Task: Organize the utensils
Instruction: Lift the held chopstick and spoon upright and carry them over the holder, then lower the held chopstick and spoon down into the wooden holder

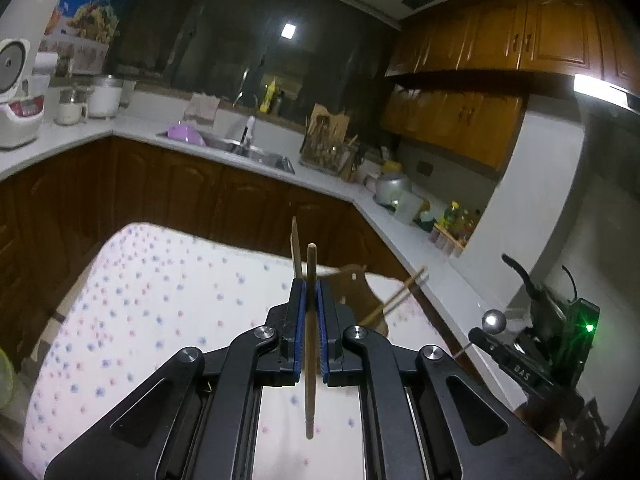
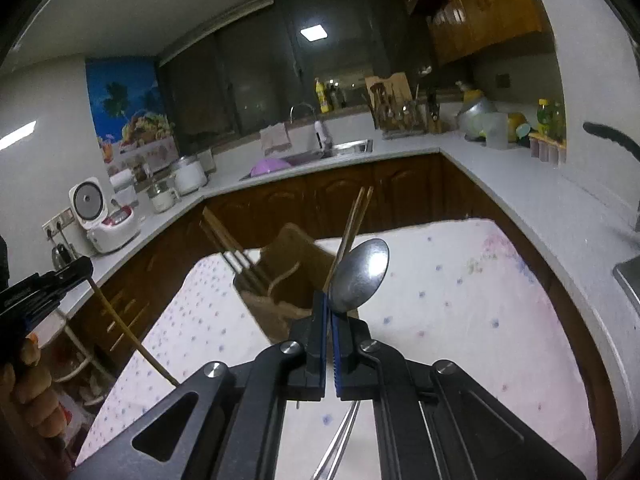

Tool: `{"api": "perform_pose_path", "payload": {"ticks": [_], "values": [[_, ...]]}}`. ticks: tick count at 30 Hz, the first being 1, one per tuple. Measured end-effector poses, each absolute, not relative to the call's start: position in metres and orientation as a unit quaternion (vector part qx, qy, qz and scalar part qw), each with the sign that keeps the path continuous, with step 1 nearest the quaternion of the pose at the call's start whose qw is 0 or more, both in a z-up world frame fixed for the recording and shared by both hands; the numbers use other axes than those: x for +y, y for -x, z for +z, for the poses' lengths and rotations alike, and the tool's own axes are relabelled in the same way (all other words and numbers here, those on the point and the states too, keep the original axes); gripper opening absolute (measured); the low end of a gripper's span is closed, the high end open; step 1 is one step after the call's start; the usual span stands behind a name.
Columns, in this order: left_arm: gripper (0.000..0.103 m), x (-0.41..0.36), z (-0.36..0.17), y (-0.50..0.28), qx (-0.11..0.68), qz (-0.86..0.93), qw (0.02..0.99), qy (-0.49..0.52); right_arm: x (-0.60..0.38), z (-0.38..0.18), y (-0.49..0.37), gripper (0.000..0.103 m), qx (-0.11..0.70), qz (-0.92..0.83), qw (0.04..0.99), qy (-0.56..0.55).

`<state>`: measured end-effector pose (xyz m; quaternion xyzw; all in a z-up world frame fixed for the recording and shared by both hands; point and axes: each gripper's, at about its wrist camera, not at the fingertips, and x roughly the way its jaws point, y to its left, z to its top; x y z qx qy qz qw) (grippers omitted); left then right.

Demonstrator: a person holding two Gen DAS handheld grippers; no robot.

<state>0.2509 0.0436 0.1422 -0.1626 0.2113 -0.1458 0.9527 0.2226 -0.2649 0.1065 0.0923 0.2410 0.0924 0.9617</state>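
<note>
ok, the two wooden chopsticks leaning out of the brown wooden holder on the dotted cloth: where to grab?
Take the wooden chopsticks on their free upper shafts, coming from above, jaws across the pair. They lean out of the brown wooden holder with tips clear. Both grippers are full: left gripper holds a chopstick, right gripper a metal spoon.

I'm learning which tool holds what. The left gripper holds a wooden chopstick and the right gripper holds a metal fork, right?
Not quite. The right gripper holds a metal spoon, not a fork; the right wrist view shows its rounded bowl above the pads. The left gripper does hold a wooden chopstick.
</note>
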Motion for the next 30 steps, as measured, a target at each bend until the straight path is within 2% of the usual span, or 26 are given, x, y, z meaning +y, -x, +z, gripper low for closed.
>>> {"api": "perform_pose_path", "payload": {"ticks": [8, 14, 24, 30], "values": [[0.005, 0.049, 0.183, -0.289, 0.146, -0.134, 0.963, 0.185, -0.264, 0.131, -0.259, 0.002, 0.204, 0.085, 0.972, -0.085], [0.005, 0.050, 0.194, -0.327, 0.118, -0.120, 0.963, 0.210, -0.258, 0.133, -0.284, 0.002, 0.194, 0.080, 0.975, -0.069], [0.005, 0.029, 0.148, -0.363, 0.122, -0.101, 0.967, 0.201, -0.240, 0.099, -0.314, 0.002, 0.215, 0.080, 0.973, -0.032], [0.005, 0.018, 0.112, -0.380, 0.153, -0.097, 0.965, 0.188, -0.232, 0.078, -0.322, 0.002, 0.237, 0.088, 0.967, -0.021]]}}
